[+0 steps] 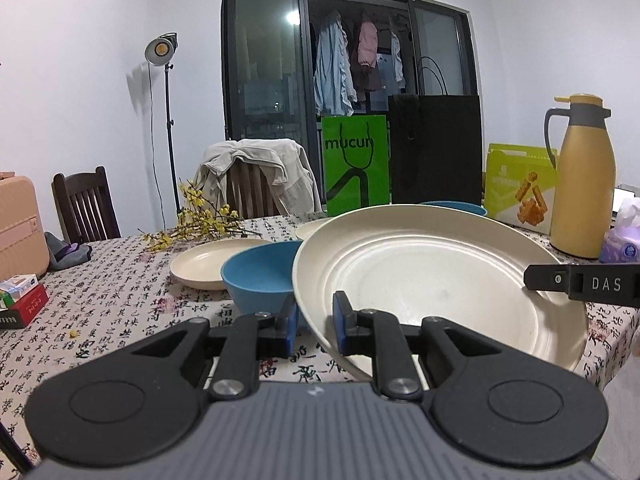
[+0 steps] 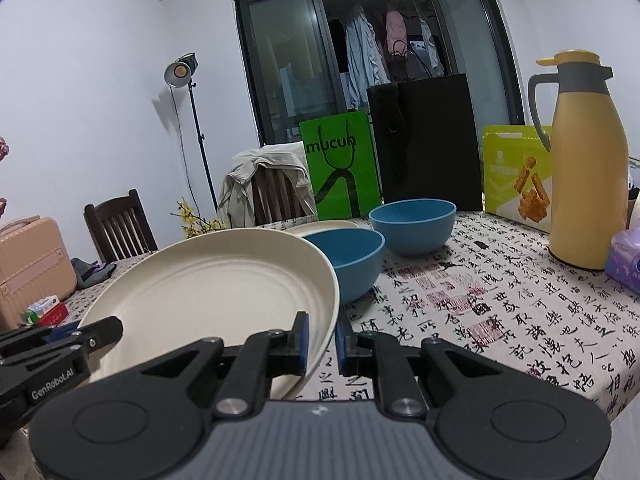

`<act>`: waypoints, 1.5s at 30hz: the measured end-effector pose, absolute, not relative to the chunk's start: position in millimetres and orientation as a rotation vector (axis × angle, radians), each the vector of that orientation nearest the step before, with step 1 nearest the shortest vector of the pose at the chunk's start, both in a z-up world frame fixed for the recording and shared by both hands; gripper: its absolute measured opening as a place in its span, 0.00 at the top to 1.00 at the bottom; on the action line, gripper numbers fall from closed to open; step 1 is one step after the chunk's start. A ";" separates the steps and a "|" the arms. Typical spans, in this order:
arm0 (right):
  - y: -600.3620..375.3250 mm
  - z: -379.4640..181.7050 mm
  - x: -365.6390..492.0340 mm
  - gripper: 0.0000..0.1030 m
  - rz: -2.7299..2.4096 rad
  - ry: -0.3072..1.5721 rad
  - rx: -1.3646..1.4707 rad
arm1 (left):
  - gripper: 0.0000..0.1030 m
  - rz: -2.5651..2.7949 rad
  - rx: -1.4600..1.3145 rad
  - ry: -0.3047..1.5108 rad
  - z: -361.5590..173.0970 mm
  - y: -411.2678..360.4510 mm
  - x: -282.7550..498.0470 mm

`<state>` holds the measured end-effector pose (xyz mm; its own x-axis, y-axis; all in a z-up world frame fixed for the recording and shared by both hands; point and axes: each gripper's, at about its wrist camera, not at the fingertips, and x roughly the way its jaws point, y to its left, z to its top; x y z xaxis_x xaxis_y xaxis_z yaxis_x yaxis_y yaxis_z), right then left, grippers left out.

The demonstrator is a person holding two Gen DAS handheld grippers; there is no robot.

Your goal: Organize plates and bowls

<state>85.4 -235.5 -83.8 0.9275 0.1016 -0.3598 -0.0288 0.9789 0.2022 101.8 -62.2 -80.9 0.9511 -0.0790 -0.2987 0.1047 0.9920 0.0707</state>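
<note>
The cream plate (image 1: 432, 280) hides most of the blue bowl (image 1: 456, 205) behind it, leaving only a rim sliver. Left of that plate, the pink suitcase (image 1: 18, 224) is cut by the picture's edge. Beyond it, the box's (image 1: 520, 196) small print is unreadable.

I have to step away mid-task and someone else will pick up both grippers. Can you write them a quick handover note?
Left hand-held gripper: shut on the large cream plate's left rim.
Right hand-held gripper: shut on the same plate's right rim; plate tilted above the tablecloth.
On the table: near blue bowl, far blue bowl, cream plate at left, another cream plate behind.
Done: nothing stacked.
Left: stack plates together, nest bowls.
</note>
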 end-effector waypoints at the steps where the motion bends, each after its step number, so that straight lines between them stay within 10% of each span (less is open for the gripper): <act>1: -236.3 -85.2 85.5 0.87 0.067 0.381 0.197 | 0.82 -0.095 0.086 0.304 -82.2 -62.6 102.4; 45: -245.4 -145.3 119.6 0.87 0.056 0.504 0.225 | 0.82 -0.105 0.057 0.444 -140.4 -66.8 139.9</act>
